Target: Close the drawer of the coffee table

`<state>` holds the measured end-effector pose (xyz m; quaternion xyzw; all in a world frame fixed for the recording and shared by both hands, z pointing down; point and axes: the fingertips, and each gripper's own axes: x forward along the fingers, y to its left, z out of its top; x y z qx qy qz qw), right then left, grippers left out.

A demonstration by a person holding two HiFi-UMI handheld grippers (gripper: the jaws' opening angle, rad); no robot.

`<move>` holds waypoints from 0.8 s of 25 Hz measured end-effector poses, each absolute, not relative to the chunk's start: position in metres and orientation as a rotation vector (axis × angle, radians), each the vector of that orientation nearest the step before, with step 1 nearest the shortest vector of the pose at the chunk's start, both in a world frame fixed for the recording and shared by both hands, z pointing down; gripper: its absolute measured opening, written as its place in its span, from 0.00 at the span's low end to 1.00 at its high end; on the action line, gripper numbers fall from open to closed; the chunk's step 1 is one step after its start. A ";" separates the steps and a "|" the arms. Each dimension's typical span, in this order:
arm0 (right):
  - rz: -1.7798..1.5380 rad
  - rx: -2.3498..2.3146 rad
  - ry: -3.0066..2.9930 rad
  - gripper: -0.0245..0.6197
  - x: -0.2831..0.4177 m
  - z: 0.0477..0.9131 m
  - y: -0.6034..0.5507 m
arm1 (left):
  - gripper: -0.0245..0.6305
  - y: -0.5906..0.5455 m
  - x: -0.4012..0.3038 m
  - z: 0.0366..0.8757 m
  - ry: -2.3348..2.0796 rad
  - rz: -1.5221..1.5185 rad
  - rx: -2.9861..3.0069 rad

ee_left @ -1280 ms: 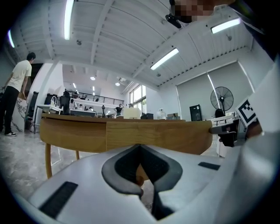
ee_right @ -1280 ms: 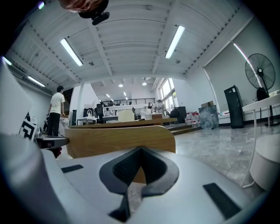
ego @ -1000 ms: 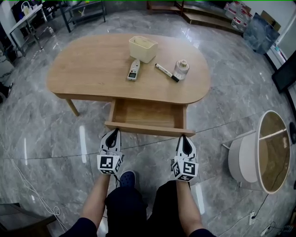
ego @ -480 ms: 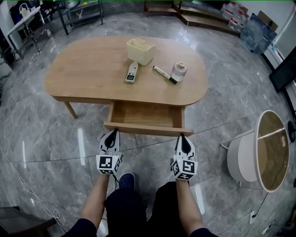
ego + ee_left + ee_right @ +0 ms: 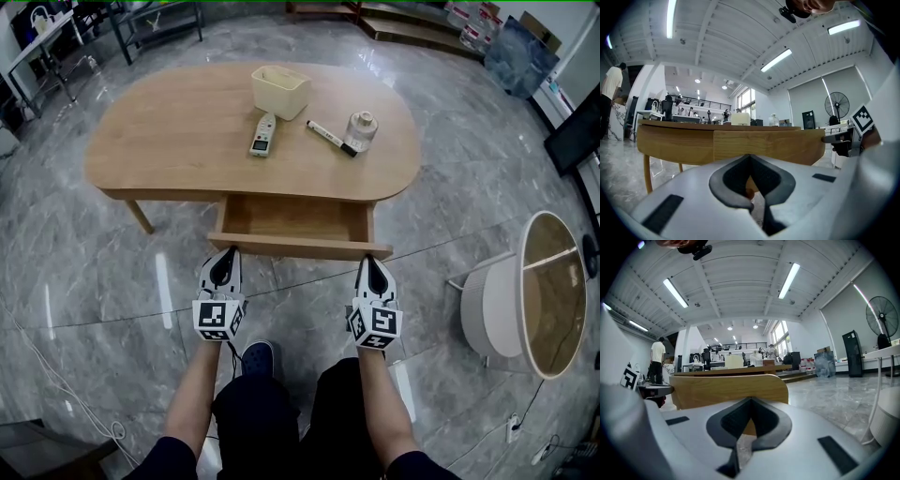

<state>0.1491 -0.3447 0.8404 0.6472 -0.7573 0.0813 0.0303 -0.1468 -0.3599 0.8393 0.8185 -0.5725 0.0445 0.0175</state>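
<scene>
Both tongs are pressed shut with nothing between them, each gripper view showing its two dark pads meeting at a point. Left tongs (image 5: pixel 229 255) sit at the left end of the drawer front (image 5: pixel 300 247) and right tongs (image 5: pixel 368 262) at its right end, tips up against the wooden panel (actual contact is hard to confirm from above). In the left gripper view that panel (image 5: pixel 764 143) fills the space just ahead of the closed tips, and it does the same in the right gripper view.

The drawer (image 5: pixel 298 217) stands partly pulled out from under the near edge of the oval coffee table, its bare wooden bottom showing. On the worktop (image 5: pixel 178 141), well back from the drawer, lie a cream bin (image 5: pixel 280 91), a small handheld device (image 5: pixel 262 134), a marker (image 5: pixel 328 137) and a small jar (image 5: pixel 361 127). A round white side table (image 5: pixel 487 314) stands apart to the right on the grey marble floor (image 5: pixel 112 272).
</scene>
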 end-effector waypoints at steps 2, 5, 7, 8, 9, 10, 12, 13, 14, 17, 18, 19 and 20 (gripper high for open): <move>0.255 1.998 -2.332 0.08 0.150 0.841 -0.346 | 0.07 -0.360 -0.146 0.841 -1.775 0.144 2.542; 0.246 1.993 -2.331 0.08 0.151 0.840 -0.348 | 0.07 -0.361 -0.145 0.840 -1.778 0.137 2.537; 0.241 1.990 -2.332 0.08 0.152 0.840 -0.351 | 0.07 -0.364 -0.144 0.840 -1.786 0.134 2.532; 0.242 1.988 -2.332 0.08 0.152 0.840 -0.353 | 0.07 -0.367 -0.144 0.840 -1.788 0.134 2.528; 0.245 1.986 -2.332 0.08 0.152 0.840 -0.355 | 0.07 -0.369 -0.144 0.840 -1.787 0.135 2.524; 0.247 1.983 -2.332 0.08 0.151 0.841 -0.356 | 0.07 -0.370 -0.145 0.841 -1.785 0.139 2.520; 0.248 1.979 -2.333 0.08 0.150 0.841 -0.357 | 0.07 -0.372 -0.145 0.841 -1.784 0.148 2.513; 0.247 1.977 -2.334 0.08 0.150 0.841 -0.358 | 0.07 -0.373 -0.145 0.841 -1.787 0.150 2.512; 0.244 1.976 -2.335 0.08 0.151 0.841 -0.359 | 0.07 -0.374 -0.145 0.841 -1.789 0.150 2.513; 0.241 1.973 -2.333 0.08 0.150 0.841 -0.362 | 0.07 -0.377 -0.146 0.841 -1.792 0.146 2.510; 0.242 1.971 -2.333 0.08 0.150 0.841 -0.363 | 0.07 -0.378 -0.146 0.841 -1.793 0.146 2.508; 0.243 1.968 -2.333 0.08 0.150 0.841 -0.364 | 0.07 -0.379 -0.146 0.841 -1.794 0.147 2.507; 0.244 1.965 -2.333 0.08 0.149 0.841 -0.365 | 0.07 -0.380 -0.146 0.841 -1.794 0.150 2.507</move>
